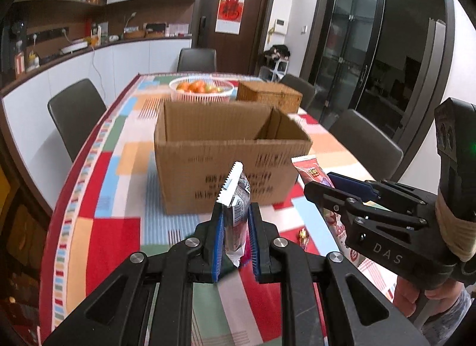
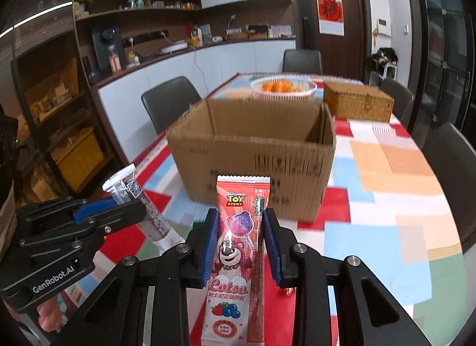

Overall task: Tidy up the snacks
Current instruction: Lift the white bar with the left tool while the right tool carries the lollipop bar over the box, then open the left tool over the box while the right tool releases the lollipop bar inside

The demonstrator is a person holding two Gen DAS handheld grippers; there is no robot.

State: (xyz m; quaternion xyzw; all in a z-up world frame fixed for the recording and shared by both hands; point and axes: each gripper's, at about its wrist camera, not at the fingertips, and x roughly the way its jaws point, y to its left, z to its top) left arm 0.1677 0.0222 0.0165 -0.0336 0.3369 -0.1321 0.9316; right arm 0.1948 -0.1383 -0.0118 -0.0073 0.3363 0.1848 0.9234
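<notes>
Right wrist view: pink lollipop packet (image 2: 235, 244), long and flat, long axis running along the fingers, serrated top edge pointing away toward the cardboard box (image 2: 253, 155). The right gripper (image 2: 240, 244) has its blue-padded fingers (image 2: 208, 244) clamped on the packet's two side edges, holding it above the tabletop (image 2: 386, 185). Print legible: "TOY STORY" near the top, "Lotso" lower down, a pink bear, a strawberry and blueberries; the Chinese characters below are too small to read.

Left wrist view: silver-white snack packet (image 1: 236, 212), narrow, standing upright between the fingers, serrated end uppermost and tilted slightly left. The left gripper (image 1: 236, 227) is closed tight on its middle. Its print is blurred; a code patch shows, unreadable.

Gripper bodies: "DAS" on the right one, "GenRobot.AI" on the left one.

Cardboard box: open-topped, flaps folded in, dark printed characters on the near wall, blurred. Stands just beyond both packets.

Behind the box: a white mesh basket of orange fruit (image 2: 282, 88) and a woven lidded case (image 2: 357, 103).

Surface: tabletop under a cloth of red, blue, orange, green and white blocks. A small gold-wrapped sweet (image 1: 303, 234) lies on it.

Room: dark chairs, white cabinets, a dark door bearing a red wall calendar (image 2: 330, 9).
</notes>
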